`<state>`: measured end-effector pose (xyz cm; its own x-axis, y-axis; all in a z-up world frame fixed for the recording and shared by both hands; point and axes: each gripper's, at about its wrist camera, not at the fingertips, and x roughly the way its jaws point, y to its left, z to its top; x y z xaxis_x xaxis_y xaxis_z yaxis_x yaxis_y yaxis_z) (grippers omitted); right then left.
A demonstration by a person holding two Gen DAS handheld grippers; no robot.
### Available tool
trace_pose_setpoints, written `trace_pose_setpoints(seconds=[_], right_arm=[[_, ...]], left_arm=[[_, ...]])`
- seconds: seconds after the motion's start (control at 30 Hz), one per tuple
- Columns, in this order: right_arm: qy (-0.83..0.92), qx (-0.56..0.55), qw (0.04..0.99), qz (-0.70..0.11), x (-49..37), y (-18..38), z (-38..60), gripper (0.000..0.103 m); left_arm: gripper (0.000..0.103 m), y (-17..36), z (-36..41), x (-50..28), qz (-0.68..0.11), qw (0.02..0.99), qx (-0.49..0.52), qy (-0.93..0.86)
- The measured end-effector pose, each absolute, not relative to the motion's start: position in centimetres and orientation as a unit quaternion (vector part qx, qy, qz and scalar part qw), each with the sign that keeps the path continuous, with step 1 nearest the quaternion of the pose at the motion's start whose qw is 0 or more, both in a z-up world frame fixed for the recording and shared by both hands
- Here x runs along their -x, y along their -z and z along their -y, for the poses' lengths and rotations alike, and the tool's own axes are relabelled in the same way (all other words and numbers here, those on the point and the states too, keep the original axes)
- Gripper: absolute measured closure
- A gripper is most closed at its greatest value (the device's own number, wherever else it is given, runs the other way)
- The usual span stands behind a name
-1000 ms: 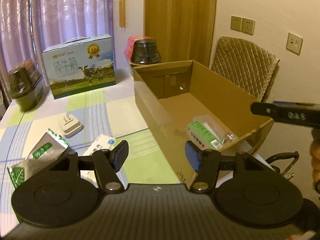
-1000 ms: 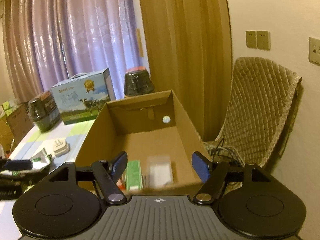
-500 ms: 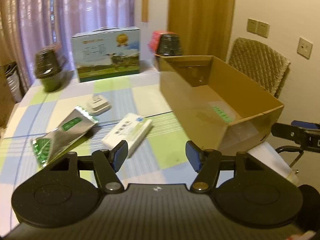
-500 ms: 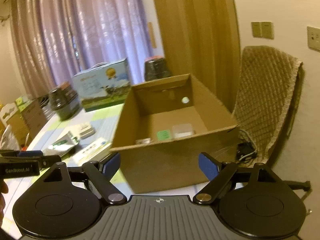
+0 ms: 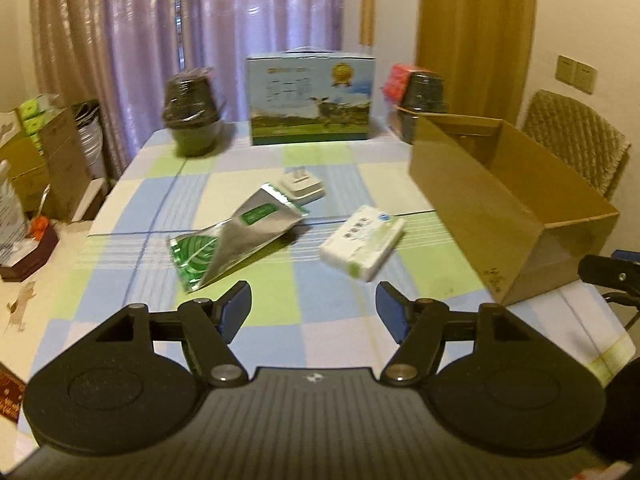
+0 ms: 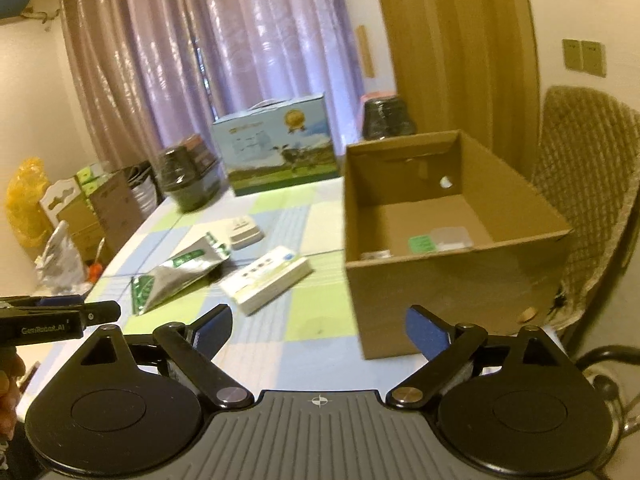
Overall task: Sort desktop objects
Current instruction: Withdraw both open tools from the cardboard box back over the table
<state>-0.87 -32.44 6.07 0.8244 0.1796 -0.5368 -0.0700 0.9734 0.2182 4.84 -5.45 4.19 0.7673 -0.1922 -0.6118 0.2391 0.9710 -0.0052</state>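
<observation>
Left gripper (image 5: 314, 312) gapes empty over bare tablecloth (image 5: 332, 336) before tissue pack (image 5: 362, 242).

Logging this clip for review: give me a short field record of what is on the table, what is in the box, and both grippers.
left gripper: open, empty, above the near table edge
right gripper: open, empty, before the box
cardboard box: open-topped, on the table's right side
in box: green-labelled item and clear packet
loose on tablecloth: silver-green pouch, white pack, white plug adapter
far end: milk carton case, dark wrapped pots
</observation>
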Motion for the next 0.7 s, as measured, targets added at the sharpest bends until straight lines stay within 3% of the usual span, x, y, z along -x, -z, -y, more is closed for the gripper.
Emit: trace_pose_setpoints(seconds=[0.6, 0.7], right_arm=[[-0.091, -0.07, 0.94, -0.322, 0.6, -4.6, 28.4, 0.002], [-0.092, -0.068, 0.936, -0.334, 0.3, -4.0, 28.0, 0.002]], left_arm=[[0.019, -2.7, 1.8, -4.2, -0.342, 0.935, -0.01, 0.094], [0.011, -2.5, 1.4, -4.2, -0.34, 0.936, -0.005, 0.092]])
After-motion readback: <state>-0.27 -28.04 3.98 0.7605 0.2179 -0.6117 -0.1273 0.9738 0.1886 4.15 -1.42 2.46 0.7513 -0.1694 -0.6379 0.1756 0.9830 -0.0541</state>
